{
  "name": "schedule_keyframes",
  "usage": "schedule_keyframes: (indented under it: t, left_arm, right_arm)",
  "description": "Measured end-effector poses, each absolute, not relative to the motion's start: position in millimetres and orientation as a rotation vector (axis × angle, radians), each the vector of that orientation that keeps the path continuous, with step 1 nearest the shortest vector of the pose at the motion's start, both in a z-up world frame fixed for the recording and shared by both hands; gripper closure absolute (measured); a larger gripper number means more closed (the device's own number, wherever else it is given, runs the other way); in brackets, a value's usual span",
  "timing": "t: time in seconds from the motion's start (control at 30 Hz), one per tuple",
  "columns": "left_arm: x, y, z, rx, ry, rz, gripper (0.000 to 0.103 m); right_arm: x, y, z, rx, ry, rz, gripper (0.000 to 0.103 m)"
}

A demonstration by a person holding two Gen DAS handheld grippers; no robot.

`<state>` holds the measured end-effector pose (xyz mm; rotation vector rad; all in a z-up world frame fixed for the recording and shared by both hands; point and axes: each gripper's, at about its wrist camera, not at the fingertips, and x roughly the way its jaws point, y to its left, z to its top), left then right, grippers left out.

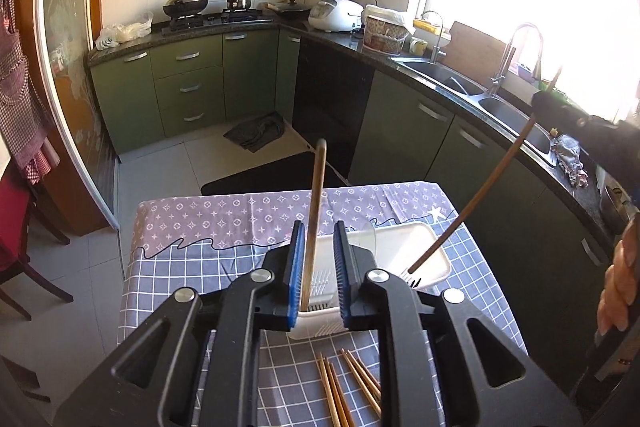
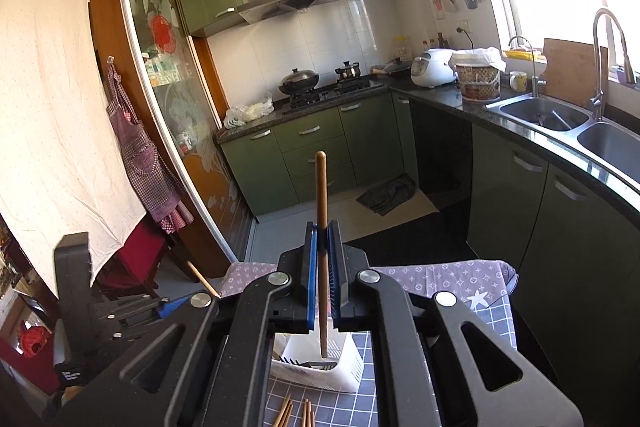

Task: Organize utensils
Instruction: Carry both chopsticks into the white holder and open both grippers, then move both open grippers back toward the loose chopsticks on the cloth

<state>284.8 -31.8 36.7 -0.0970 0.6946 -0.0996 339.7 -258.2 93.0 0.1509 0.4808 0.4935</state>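
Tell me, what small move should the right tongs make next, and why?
Probably open the right tongs and let go. They are clamped on a wooden-handled utensil whose head sits inside the white utensil holder, so it seems placed. The left tongs stand open around their own utensil, and chopsticks wait on the table.

The tablecloth (image 1: 192,259) is grey-blue with white squares and purple with white stars. The basket (image 2: 344,367) is white. The cupboards (image 1: 188,87) are green.
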Motion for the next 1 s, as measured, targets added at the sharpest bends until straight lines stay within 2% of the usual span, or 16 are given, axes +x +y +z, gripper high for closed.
schedule_keyframes:
  t: [0.13, 0.3, 0.47, 0.57, 0.73, 0.83, 0.97, 1.0]
  left_arm:
    - [268.4, -26.8, 38.5, -0.107, 0.689, -0.109, 0.072]
    - [242.5, -25.9, 35.0, -0.107, 0.717, -0.127, 0.070]
    - [218.0, -25.4, 23.5, -0.099, 0.770, -0.139, 0.062]
    - [207.6, -25.1, 17.4, -0.086, 0.788, -0.129, 0.062]
    - [198.1, -19.5, 7.3, -0.090, 0.821, -0.117, 0.060]
    - [193.2, -19.6, 0.5, -0.086, 0.843, -0.122, 0.060]
    - [187.1, -21.5, -10.5, -0.082, 0.885, -0.132, 0.059]
    - [186.0, -22.1, -13.3, -0.081, 0.896, -0.133, 0.058]
  right_arm:
    - [347.7, -243.1, 65.8, 0.112, 0.524, 0.490, 0.097]
    - [347.4, -225.7, 41.0, 0.054, 0.548, 0.486, 0.097]
    - [343.8, -215.3, 20.5, 0.016, 0.568, 0.481, 0.096]
    - [340.8, -212.1, 15.7, 0.003, 0.565, 0.485, 0.091]
    - [328.7, -213.0, 21.9, -0.005, 0.542, 0.496, 0.090]
    - [307.7, -222.3, 32.1, -0.010, 0.502, 0.507, 0.078]
    - [270.7, -245.2, 41.1, -0.011, 0.455, 0.513, 0.076]
    - [262.6, -251.8, 39.9, -0.015, 0.451, 0.510, 0.072]
